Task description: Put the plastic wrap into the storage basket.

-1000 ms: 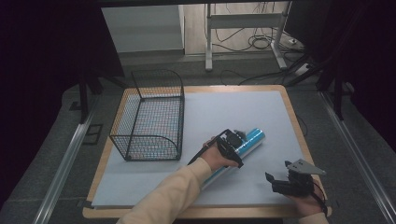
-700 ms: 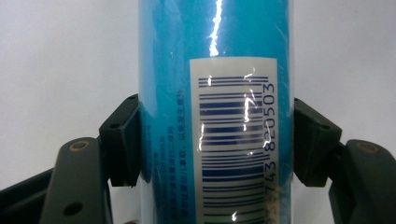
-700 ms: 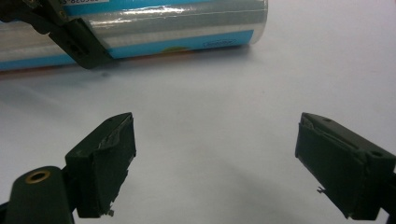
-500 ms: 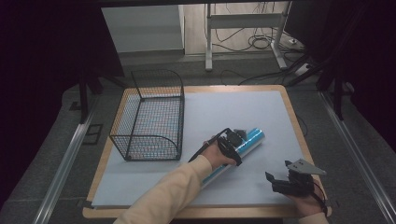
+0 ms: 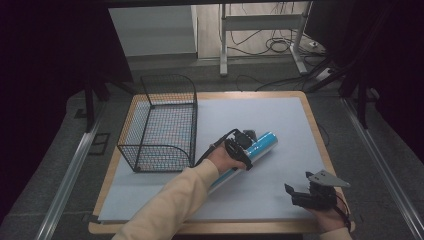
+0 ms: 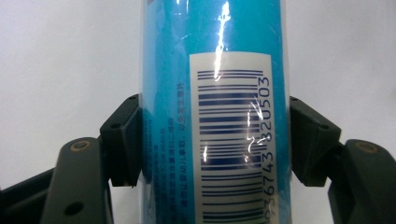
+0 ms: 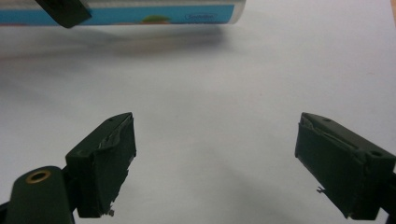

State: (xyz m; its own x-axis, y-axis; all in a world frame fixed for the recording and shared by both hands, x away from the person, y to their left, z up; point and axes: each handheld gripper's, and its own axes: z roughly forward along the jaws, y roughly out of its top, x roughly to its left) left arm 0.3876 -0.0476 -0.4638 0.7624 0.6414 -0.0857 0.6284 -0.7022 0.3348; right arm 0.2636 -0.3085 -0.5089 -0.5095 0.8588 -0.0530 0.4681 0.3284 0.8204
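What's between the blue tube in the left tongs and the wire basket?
Nothing visible. The left tongs are clamped on the blue tube; bare white mat lies between it and the wire basket, whose near side wall it would have to clear.

Left claw (image 5: 248, 146) clamped tight mid-table; right claw (image 7: 215, 163) gapes wide, resting near edge.

On the tabletop (image 5: 280, 107), the left tongs (image 5: 248, 141) grip a blue tube (image 5: 260, 146) lying slantwise beside a wire basket (image 5: 160, 125). The right tongs (image 5: 292, 192) rest near the front edge, well apart from both.
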